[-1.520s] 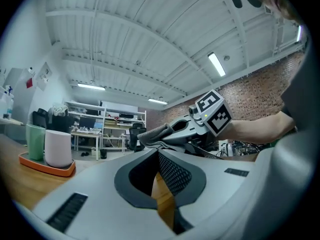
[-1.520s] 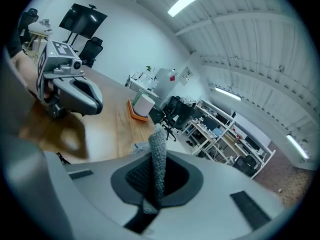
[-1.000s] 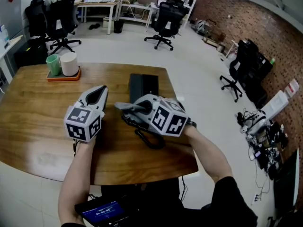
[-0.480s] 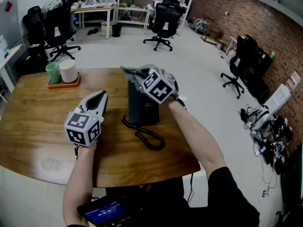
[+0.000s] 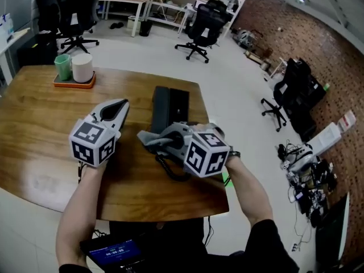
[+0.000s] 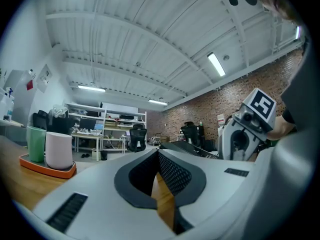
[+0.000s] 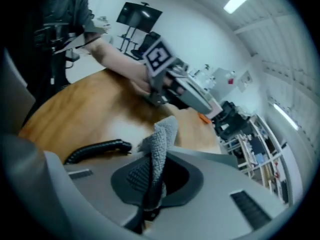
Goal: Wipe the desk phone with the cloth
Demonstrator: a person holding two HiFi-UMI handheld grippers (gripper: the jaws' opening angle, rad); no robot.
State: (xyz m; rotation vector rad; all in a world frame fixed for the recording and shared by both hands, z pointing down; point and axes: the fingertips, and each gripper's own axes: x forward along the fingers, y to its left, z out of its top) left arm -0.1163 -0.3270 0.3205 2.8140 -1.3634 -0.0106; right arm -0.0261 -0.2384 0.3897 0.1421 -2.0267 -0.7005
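Note:
The black desk phone (image 5: 169, 108) lies on the wooden table (image 5: 40, 124), its coiled cord (image 5: 170, 169) trailing toward me. My right gripper (image 5: 152, 139) hovers over the phone's near end, pointing left, shut on a grey cloth (image 5: 147, 136). In the right gripper view the cloth (image 7: 161, 136) sticks up from between the jaws above the cord (image 7: 97, 150). Left of the phone, my left gripper (image 5: 116, 107) rests shut with nothing in it. Its own view shows its tips (image 6: 158, 156) meeting, and the phone (image 6: 192, 148) lies to the right.
An orange tray (image 5: 73, 82) with a green cup (image 5: 62, 67) and a white cup (image 5: 83, 67) stands at the table's far left. The table's near edge (image 5: 142, 212) is close to me. Office chairs (image 5: 202, 24) stand on the floor beyond.
My right gripper, still holding the cloth, came back from the phone's far end to its near end. The left gripper has barely moved.

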